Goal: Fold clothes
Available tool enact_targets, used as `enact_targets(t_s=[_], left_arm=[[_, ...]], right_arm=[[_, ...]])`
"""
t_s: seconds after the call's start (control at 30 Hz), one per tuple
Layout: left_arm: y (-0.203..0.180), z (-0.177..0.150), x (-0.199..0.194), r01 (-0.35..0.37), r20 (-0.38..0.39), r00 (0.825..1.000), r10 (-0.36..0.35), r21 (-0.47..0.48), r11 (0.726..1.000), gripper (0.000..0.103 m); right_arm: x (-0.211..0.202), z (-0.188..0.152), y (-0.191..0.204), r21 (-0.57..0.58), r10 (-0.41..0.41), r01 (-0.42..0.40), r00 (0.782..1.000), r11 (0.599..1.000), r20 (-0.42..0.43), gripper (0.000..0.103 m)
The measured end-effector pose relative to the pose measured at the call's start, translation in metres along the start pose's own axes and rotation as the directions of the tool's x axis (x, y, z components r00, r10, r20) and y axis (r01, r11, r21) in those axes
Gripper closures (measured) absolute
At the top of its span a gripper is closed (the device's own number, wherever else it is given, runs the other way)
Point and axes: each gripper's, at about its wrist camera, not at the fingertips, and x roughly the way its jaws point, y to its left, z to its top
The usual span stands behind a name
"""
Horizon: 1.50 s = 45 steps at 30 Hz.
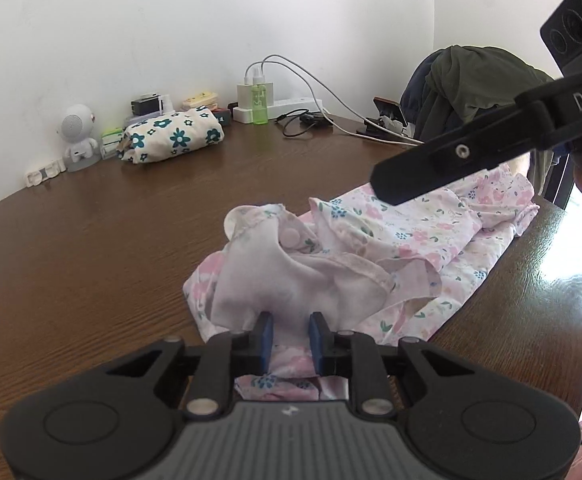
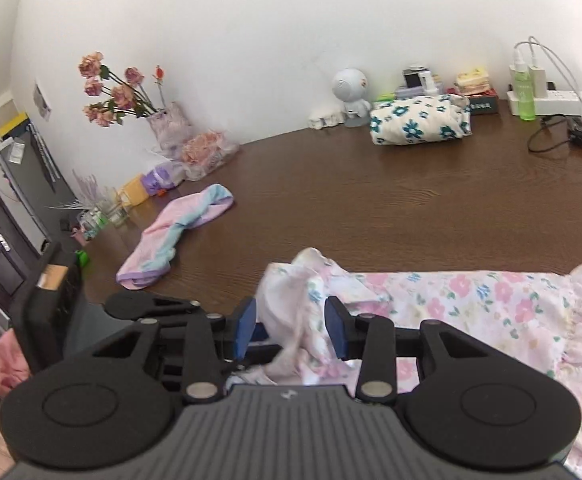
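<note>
Folding under way: a pink floral garment (image 1: pixel 431 236) lies stretched along the near edge of the brown wooden bench (image 1: pixel 131 240), one end bunched and turned inside out.
Left gripper (image 1: pixel 289 334): jaws parted, with a fold of the bunched end rising between the blue pads; whether they pinch it cannot be told.
Right gripper (image 2: pixel 291 328): jaws likewise apart around a gathered wad of the same cloth, apparently not clenched.
Why held so: both tools meet at one end of the garment, likely to gather or turn that end over the flat part.
Stage: the crumpled end would suit either a fold being started or one being released.
Already folded: a cream bundle with teal flowers (image 2: pixel 419 120) sits neat near the wall.
Waiting aside: a pastel pink-and-blue garment (image 2: pixel 179 232) lies loose, well apart to the left.
Bench: dark woodgrain, glossy where window light strikes it.
Room: white wall, power strip (image 2: pixel 559 102) with chargers, green bottle (image 2: pixel 525 92), small white robot figure (image 2: pixel 351 92), dried roses (image 2: pixel 115 92) in a vase, dark clothes (image 1: pixel 471 84) heaped at the right.
</note>
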Motion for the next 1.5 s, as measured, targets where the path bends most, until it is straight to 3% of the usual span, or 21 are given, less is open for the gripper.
enact_targets(t_s=[0.13,0.27,0.4,0.47,0.57,0.7,0.8,0.93,1.0,1.13,1.3,1.5], left_arm=[[-0.001,-0.002,0.001,-0.005,0.0,1.0,0.005,0.004,1.0,0.085],[-0.003,-0.003,0.0,-0.003,0.004,1.0,0.003,0.015,1.0,0.085],[-0.004,-0.004,0.0,-0.004,0.007,1.0,0.004,0.023,1.0,0.085],[-0.005,-0.004,0.0,-0.006,0.007,1.0,0.006,0.029,1.0,0.085],[-0.005,-0.004,0.001,-0.011,0.001,1.0,0.011,0.031,0.999,0.085],[-0.005,-0.003,-0.003,-0.017,0.012,1.0,0.017,0.025,1.0,0.084],[-0.007,-0.001,-0.01,-0.022,0.034,0.999,0.021,0.019,1.0,0.083],[-0.004,0.0,-0.032,-0.031,0.103,0.994,0.033,-0.019,0.999,0.053],[0.005,-0.001,-0.046,-0.046,0.115,0.992,0.056,-0.09,0.995,0.047],[0.028,-0.005,-0.047,-0.08,0.028,0.996,0.089,-0.242,0.967,0.047],[0.053,-0.014,-0.039,0.017,-0.012,1.0,-0.025,-0.463,0.886,0.049],[0.063,-0.021,-0.029,0.043,-0.036,0.996,-0.078,-0.582,0.812,0.06]], right_arm=[[0.036,0.014,0.006,-0.019,0.003,-0.005,0.995,1.0,-0.101,0.076],[0.059,0.013,-0.004,-0.005,-0.071,0.071,0.981,0.997,-0.183,0.077],[0.067,0.01,-0.011,0.029,-0.041,0.048,0.976,0.998,-0.214,0.076],[0.07,0.008,-0.012,0.035,-0.024,0.033,0.975,0.999,-0.221,0.077],[0.066,0.006,-0.011,0.029,-0.009,0.016,0.978,0.999,-0.209,0.099],[0.046,0.009,-0.015,0.025,-0.031,0.035,0.99,0.999,-0.137,0.101],[0.049,0.001,-0.022,0.017,-0.075,0.078,0.987,0.997,-0.145,0.101],[0.054,-0.009,-0.029,0.017,-0.098,0.101,0.985,0.995,-0.14,0.101],[0.054,-0.012,-0.032,0.021,-0.091,0.095,0.988,0.995,-0.128,0.101],[0.052,-0.018,-0.037,0.034,-0.07,0.074,0.992,0.997,-0.105,0.101],[0.051,-0.021,-0.039,0.035,-0.062,0.065,0.994,0.997,-0.087,0.101],[0.05,-0.022,-0.04,0.028,-0.057,0.059,0.995,0.998,-0.08,0.102]])
